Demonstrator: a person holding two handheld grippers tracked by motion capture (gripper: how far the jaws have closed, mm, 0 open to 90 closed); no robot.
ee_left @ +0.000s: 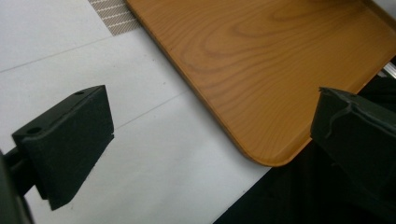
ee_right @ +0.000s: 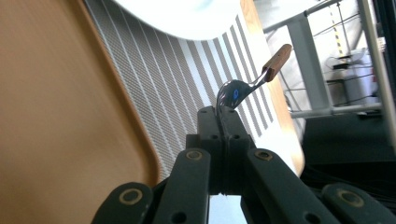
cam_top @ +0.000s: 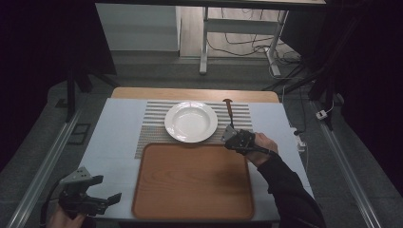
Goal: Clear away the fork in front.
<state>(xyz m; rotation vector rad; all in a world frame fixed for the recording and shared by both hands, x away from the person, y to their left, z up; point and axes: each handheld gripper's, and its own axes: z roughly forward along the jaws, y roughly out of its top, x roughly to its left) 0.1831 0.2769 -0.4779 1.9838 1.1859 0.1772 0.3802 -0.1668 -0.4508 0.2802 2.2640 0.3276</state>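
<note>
My right gripper (cam_top: 233, 135) is shut on the metal end of a spoon (cam_top: 229, 114) with a brown wooden handle, right of the white deep plate (cam_top: 191, 121). The spoon points away over the striped placemat (cam_top: 152, 121). In the right gripper view the jaws (ee_right: 219, 116) pinch the shiny spoon (ee_right: 243, 88), and its handle sticks up and out beyond them, with the plate (ee_right: 187, 14) at the top. My left gripper (cam_top: 108, 188) rests open at the table's near left corner, holding nothing. Its view (ee_left: 210, 135) looks onto the white table and a corner of the wooden tray (ee_left: 261, 56).
The wooden tray (cam_top: 192, 180) lies bare in front of the plate, touching the placemat's near edge. White table covering (cam_top: 114, 137) spreads left of it. A power strip and cable (cam_top: 300, 137) sit off the table's right edge. A desk frame (cam_top: 204, 42) stands behind.
</note>
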